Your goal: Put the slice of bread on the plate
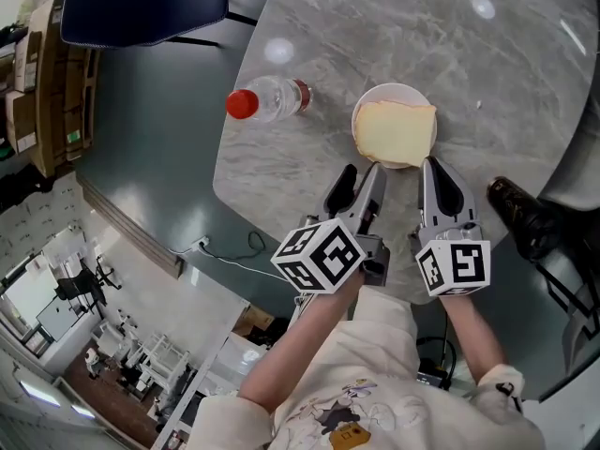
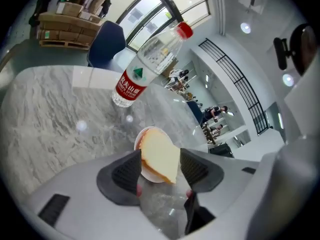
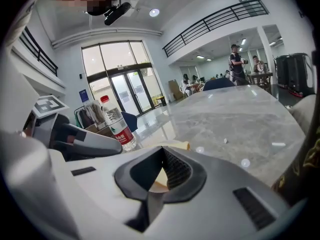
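Bread [image 1: 396, 131] lies flat on the plate [image 1: 389, 89] and covers most of it, so we see only a band of white rim at the far and left sides. The plate sits on the grey marble desk [image 1: 375, 26].

We hold the left hand-held gripper [image 1: 361, 172] just short of the plate's near rim, pointing at it. Its jaws stand wide apart with nothing between the pads. In that gripper's own view, the plate and the bread show through the gap, beyond the fingertips and untouched.

We hold the right hand-held gripper [image 1: 429, 165] at the plate's near right rim, its tip just beside the bread's near right corner. Its jaws are drawn together and grip nothing, and its own view shows only a sliver of bread past them.

A clear bottle [image 1: 272, 98] with a red cap stands upright to the left of the plate, apart from it.
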